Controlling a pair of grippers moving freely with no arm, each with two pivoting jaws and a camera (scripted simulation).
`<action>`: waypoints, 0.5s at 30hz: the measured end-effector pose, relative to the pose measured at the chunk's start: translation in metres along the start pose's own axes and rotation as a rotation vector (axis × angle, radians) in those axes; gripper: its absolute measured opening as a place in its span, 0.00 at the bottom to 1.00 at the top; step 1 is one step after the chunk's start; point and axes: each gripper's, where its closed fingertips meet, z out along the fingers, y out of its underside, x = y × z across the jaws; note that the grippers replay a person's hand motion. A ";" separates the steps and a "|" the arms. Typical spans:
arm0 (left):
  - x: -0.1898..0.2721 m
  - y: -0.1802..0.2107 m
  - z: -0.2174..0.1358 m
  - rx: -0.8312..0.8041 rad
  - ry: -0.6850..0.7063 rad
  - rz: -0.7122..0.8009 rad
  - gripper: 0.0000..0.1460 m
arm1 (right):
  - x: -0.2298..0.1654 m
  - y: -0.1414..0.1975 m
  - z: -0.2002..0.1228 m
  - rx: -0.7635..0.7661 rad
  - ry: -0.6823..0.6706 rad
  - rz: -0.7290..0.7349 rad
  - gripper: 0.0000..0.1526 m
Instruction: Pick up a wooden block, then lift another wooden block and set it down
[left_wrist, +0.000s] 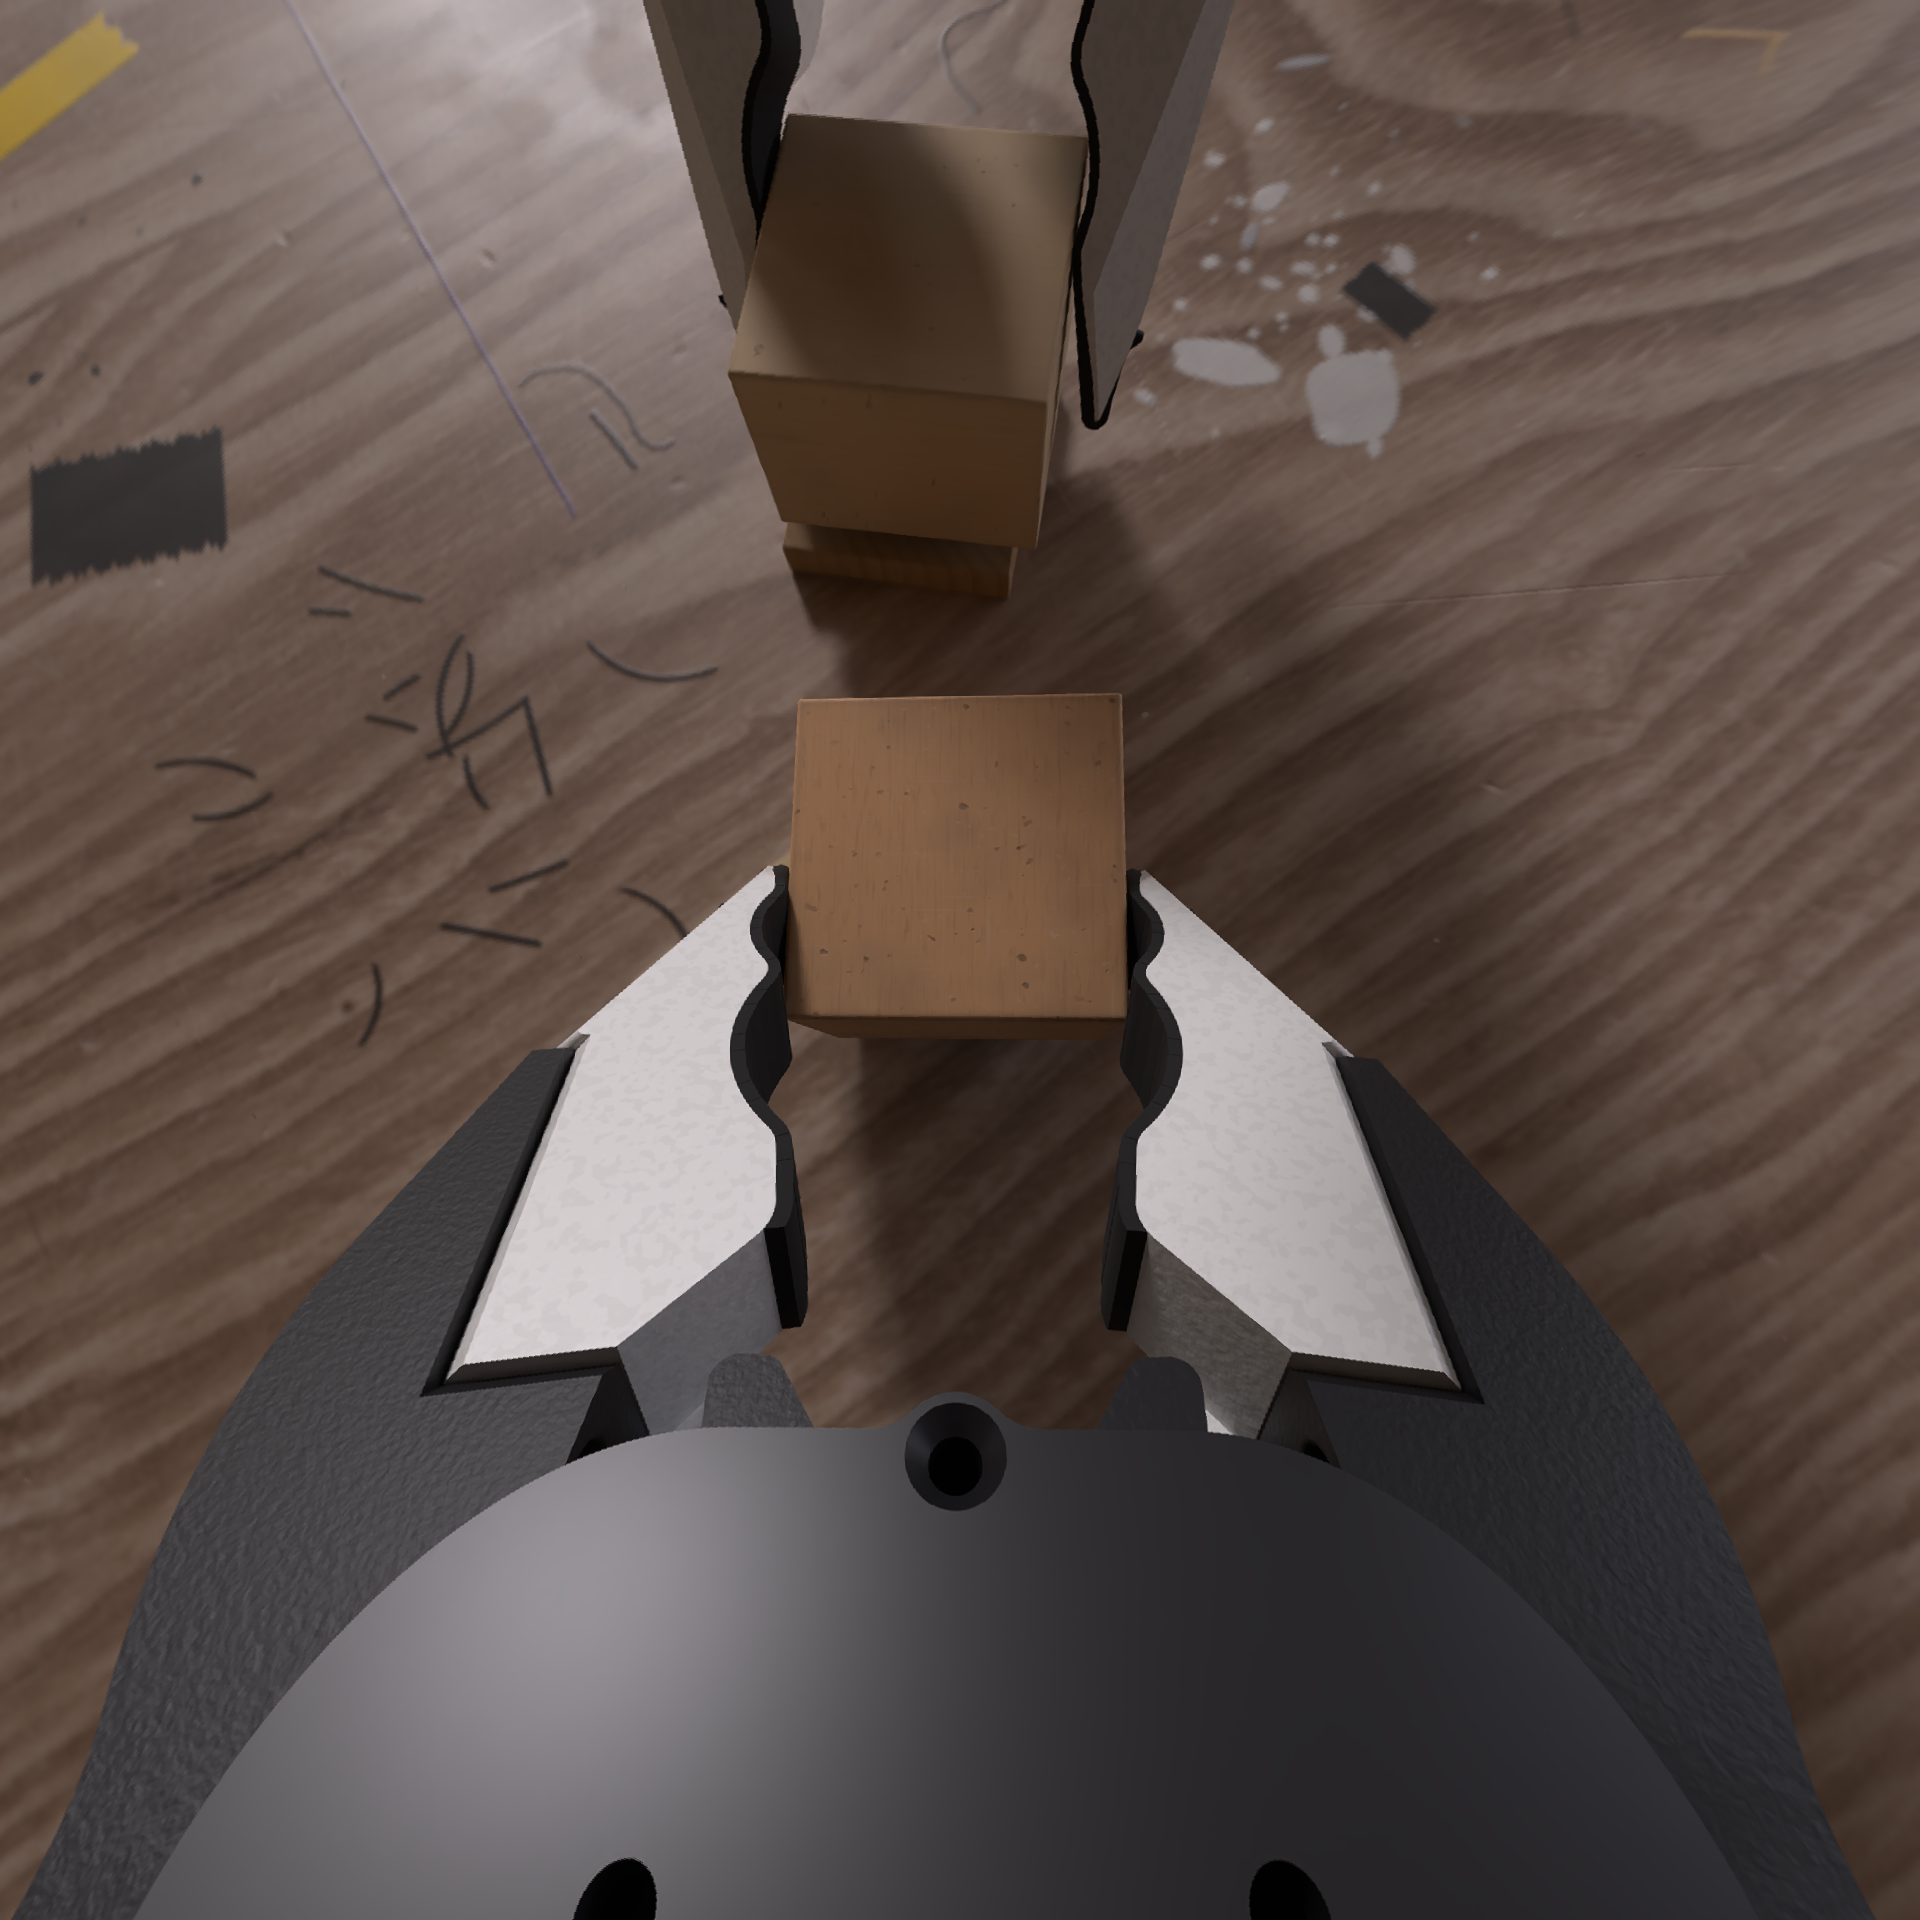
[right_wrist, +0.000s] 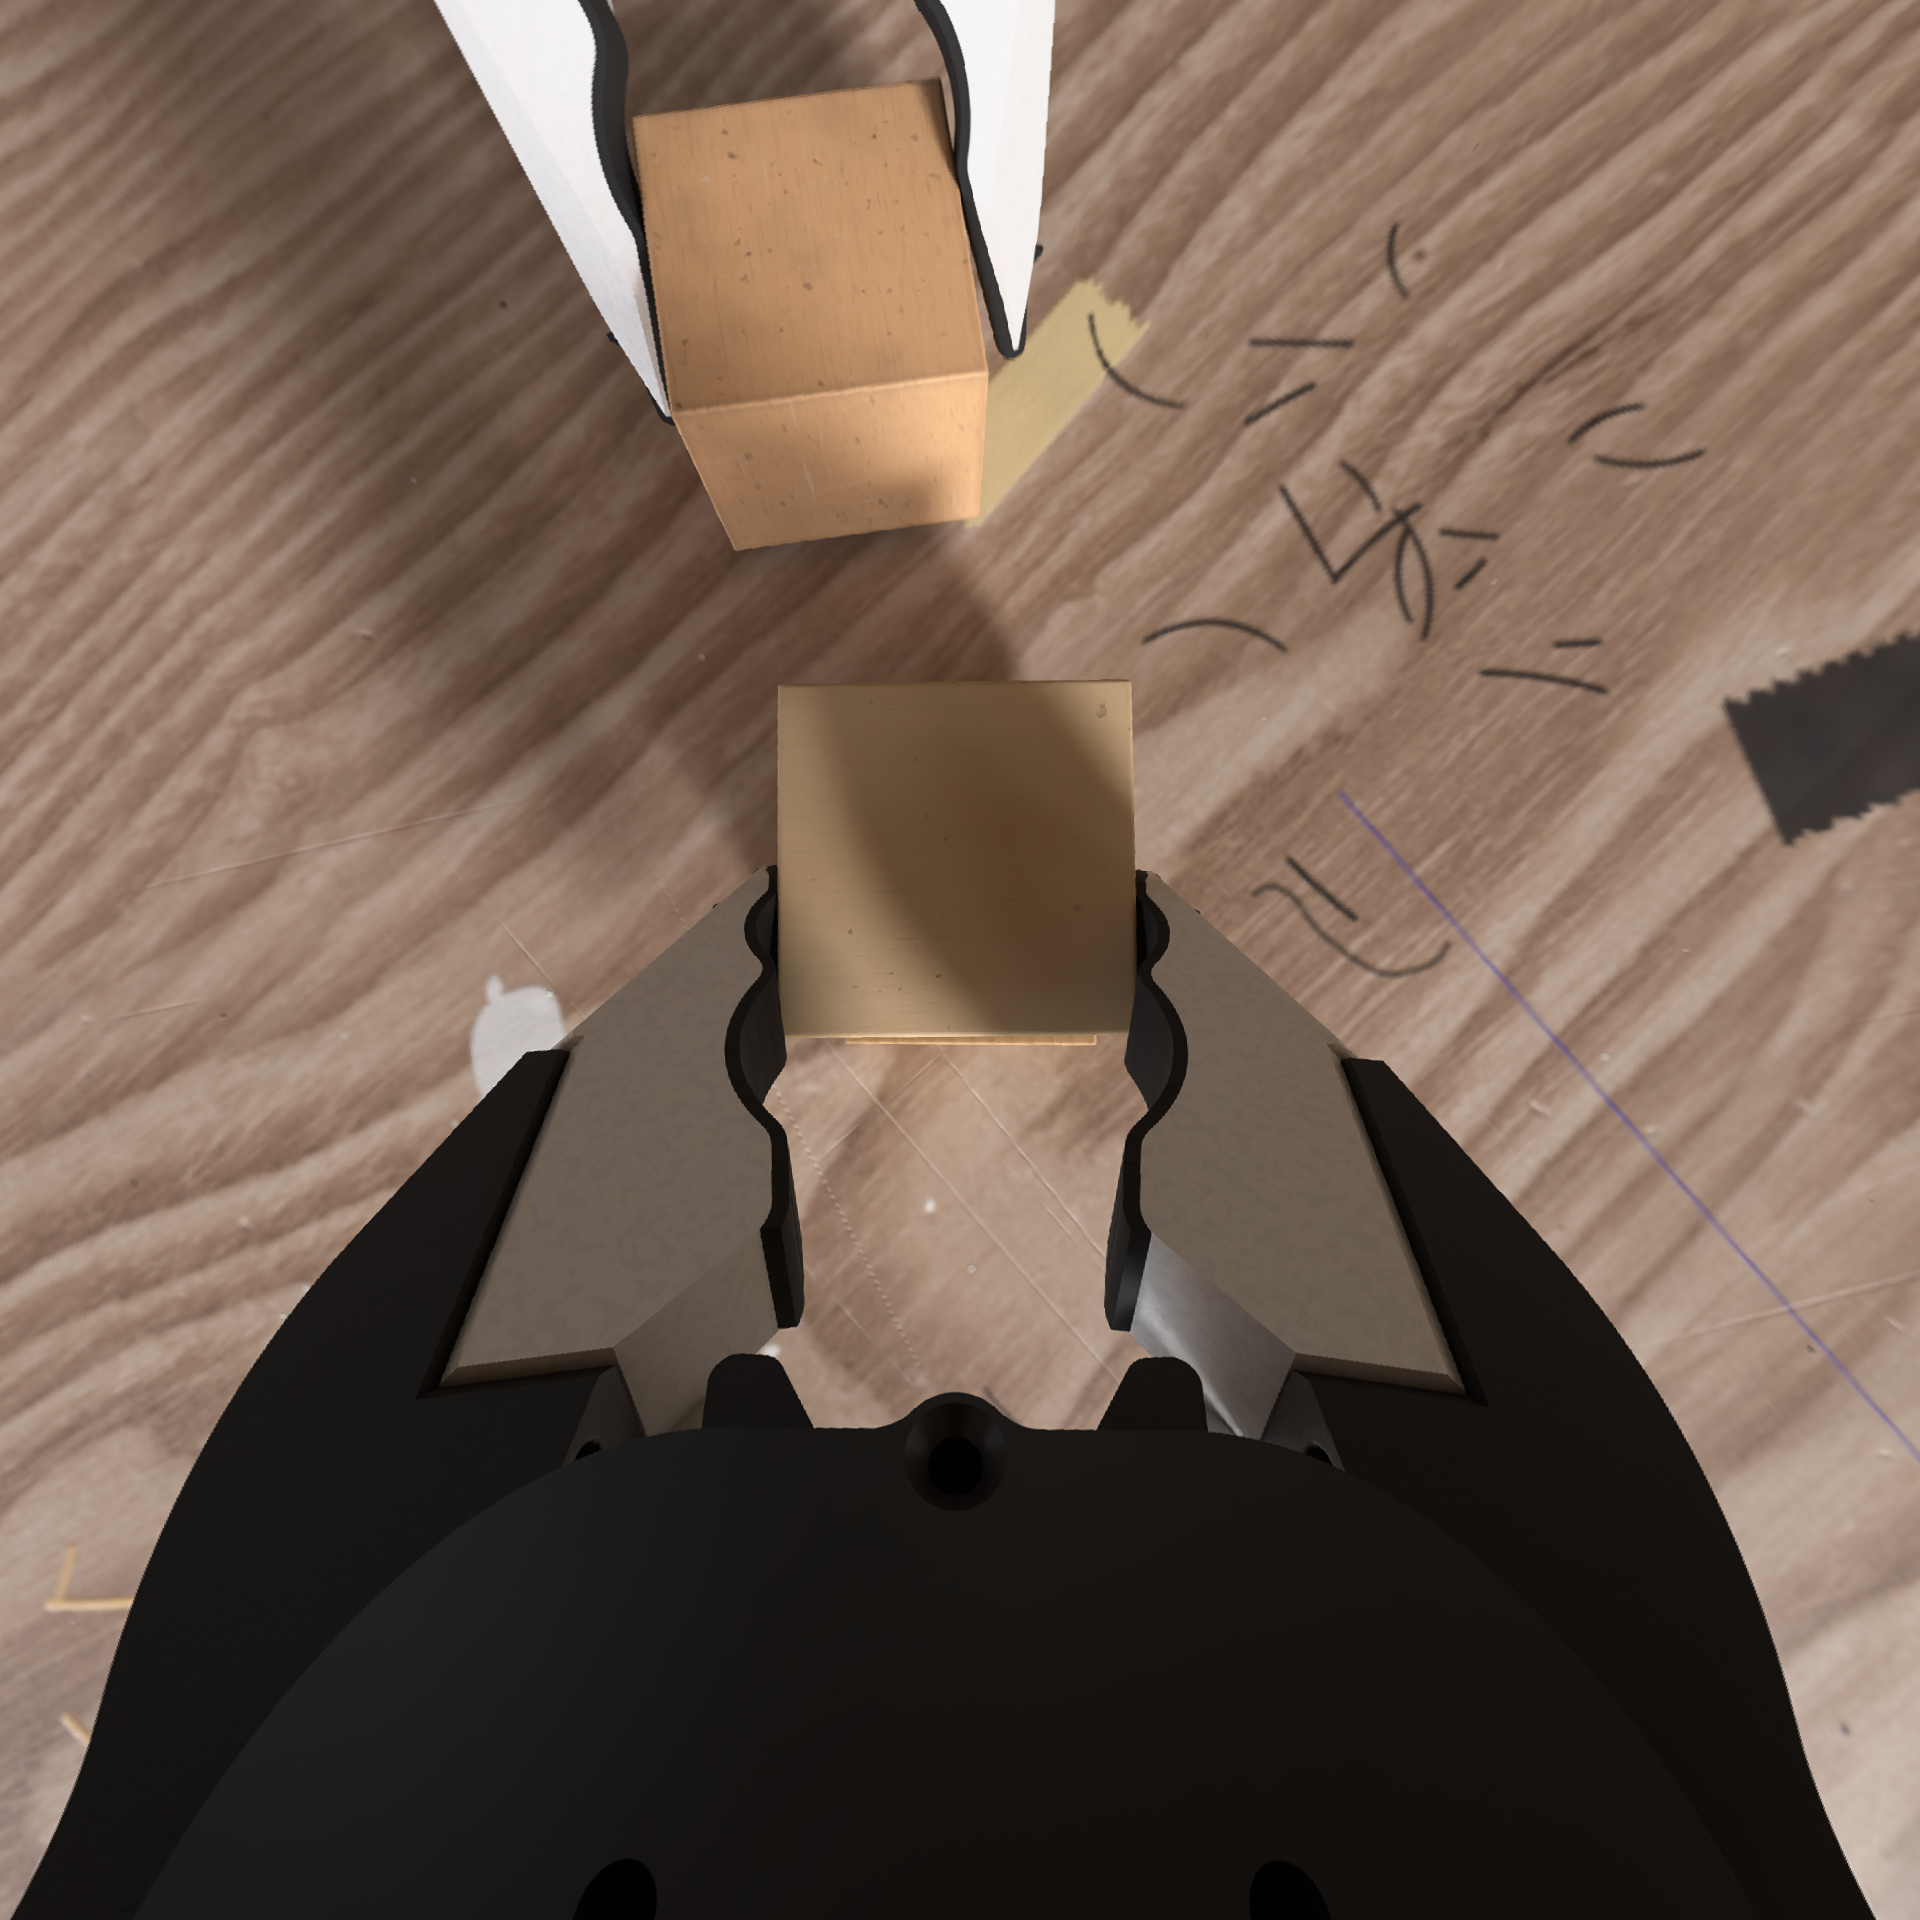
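Observation:
My left gripper (left_wrist: 956, 883) is shut on a reddish-brown wooden block (left_wrist: 956, 810) and holds it above the table. My right gripper (right_wrist: 956, 883) is shut on a paler wooden block (right_wrist: 951, 790). A third block lies on the table right under the pale one; only its edge shows (left_wrist: 899, 571) (right_wrist: 971, 1039). I cannot tell if the two touch. The left wrist view shows the right gripper (left_wrist: 914, 353) with the pale block (left_wrist: 904, 436) ahead. The right wrist view shows the left gripper (right_wrist: 831, 384) with the reddish block (right_wrist: 810, 260) ahead.
The wooden table top (left_wrist: 1558, 831) bears a black tape patch (left_wrist: 130, 520), yellow tape (left_wrist: 62, 83), white paint spots (left_wrist: 1340, 384) and pen scribbles (left_wrist: 457, 727). A tan tape strip (right_wrist: 1049, 384) lies under the left gripper.

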 end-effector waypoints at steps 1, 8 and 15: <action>0.000 -0.003 -0.002 0.008 0.018 0.009 0.43 | -0.001 -0.003 -0.004 0.009 0.014 -0.002 0.43; 0.000 -0.018 -0.003 0.006 0.129 0.149 0.43 | -0.014 -0.009 -0.022 0.033 0.119 0.131 0.43; -0.012 0.002 0.004 -0.039 0.225 0.307 0.43 | -0.036 0.014 -0.038 0.089 0.212 0.320 0.43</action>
